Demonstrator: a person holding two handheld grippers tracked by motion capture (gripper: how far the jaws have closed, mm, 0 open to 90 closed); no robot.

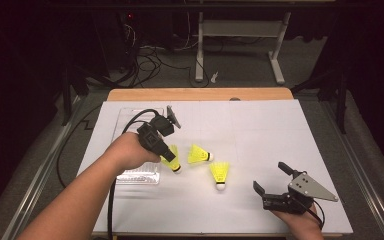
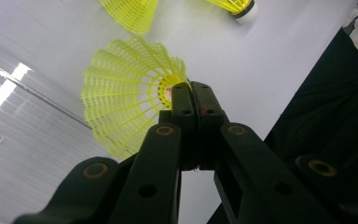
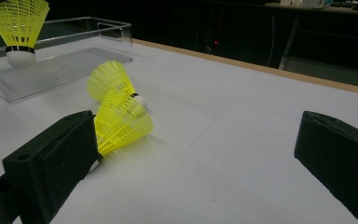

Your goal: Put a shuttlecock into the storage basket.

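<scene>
Dangling shuttlecock (image 2: 126, 105) pinched in left tongs (image 2: 191, 91)

Right gripper (image 3: 196, 154) jaws wide apart, nothing between. Two yellow shuttlecocks lying on white table (image 3: 242, 140): near one (image 3: 121, 122) just beside left jaw, far one (image 3: 109, 79) right behind it. Third shuttlecock (image 3: 18, 25) upright, cork down, over clear tray (image 3: 70, 56).
</scene>
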